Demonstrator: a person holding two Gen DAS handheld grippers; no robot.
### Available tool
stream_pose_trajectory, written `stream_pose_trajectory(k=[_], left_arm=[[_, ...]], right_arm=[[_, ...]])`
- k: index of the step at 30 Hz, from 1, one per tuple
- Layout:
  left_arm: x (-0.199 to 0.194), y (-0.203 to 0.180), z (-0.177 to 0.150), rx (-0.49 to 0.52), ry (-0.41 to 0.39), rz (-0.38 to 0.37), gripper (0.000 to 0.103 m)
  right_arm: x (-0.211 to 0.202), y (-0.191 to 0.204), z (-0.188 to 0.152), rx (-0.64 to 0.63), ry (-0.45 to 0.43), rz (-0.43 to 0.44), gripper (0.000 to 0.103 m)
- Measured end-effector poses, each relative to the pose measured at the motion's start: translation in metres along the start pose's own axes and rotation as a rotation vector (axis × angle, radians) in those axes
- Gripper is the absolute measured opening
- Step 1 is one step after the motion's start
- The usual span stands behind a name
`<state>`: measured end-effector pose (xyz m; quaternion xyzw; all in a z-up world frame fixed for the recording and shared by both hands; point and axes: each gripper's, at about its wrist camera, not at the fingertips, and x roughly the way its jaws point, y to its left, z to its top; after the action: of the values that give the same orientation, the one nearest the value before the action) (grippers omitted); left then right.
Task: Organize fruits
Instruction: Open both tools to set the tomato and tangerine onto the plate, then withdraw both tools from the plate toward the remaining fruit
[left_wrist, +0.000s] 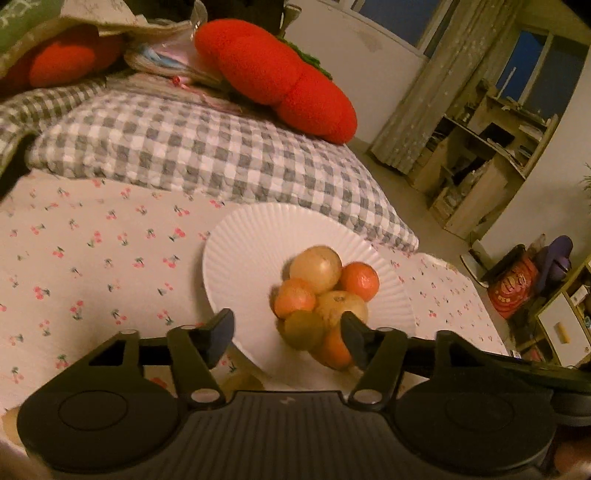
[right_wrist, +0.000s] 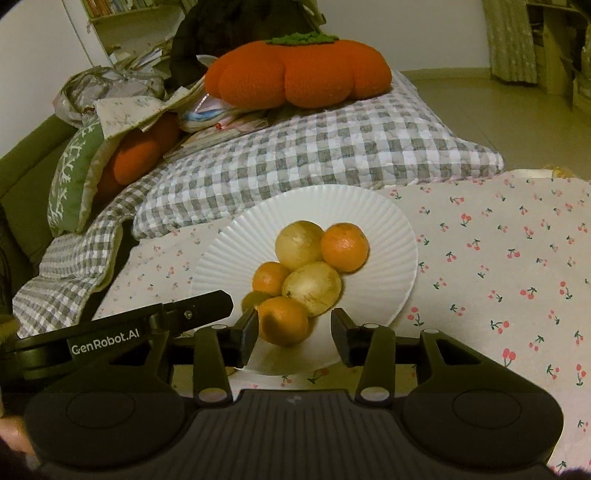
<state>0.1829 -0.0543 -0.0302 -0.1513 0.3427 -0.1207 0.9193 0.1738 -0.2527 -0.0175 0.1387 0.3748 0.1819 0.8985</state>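
Six fruits are sitting piled on the white ribbed plate (right_wrist: 229, 254); none is lying off it. Left gripper (left_wrist: 288, 332) and right gripper (right_wrist: 293, 334) are hovering spread, pinching nothing.

Both wrist views look steeply down, close; both share the fruit plate (left_wrist: 236, 258).

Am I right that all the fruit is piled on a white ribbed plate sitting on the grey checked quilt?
Not quite. The fruit is piled on the white ribbed plate, but the plate sits on the cherry-print cloth, not the grey checked quilt, which lies behind it. The right wrist view shows this.
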Motion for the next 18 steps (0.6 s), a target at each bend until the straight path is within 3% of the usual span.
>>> stream_pose_trajectory(k=[7, 12, 18], left_arm=[[-0.026, -0.002, 0.009, 0.022, -0.060, 0.002, 0.071], [-0.041, -0.010, 0.009, 0.101, -0.061, 0.094, 0.075], [-0.064, -0.006, 0.006, 0.150, -0.034, 0.174, 0.079]], right_arm=[[-0.017, 0.007, 0.003, -0.012, -0.049, -0.018, 0.043], [-0.029, 0.009, 0.001, 0.003, -0.058, -0.021, 0.043], [-0.045, 0.025, -0.007, -0.085, -0.073, -0.051, 0.045]])
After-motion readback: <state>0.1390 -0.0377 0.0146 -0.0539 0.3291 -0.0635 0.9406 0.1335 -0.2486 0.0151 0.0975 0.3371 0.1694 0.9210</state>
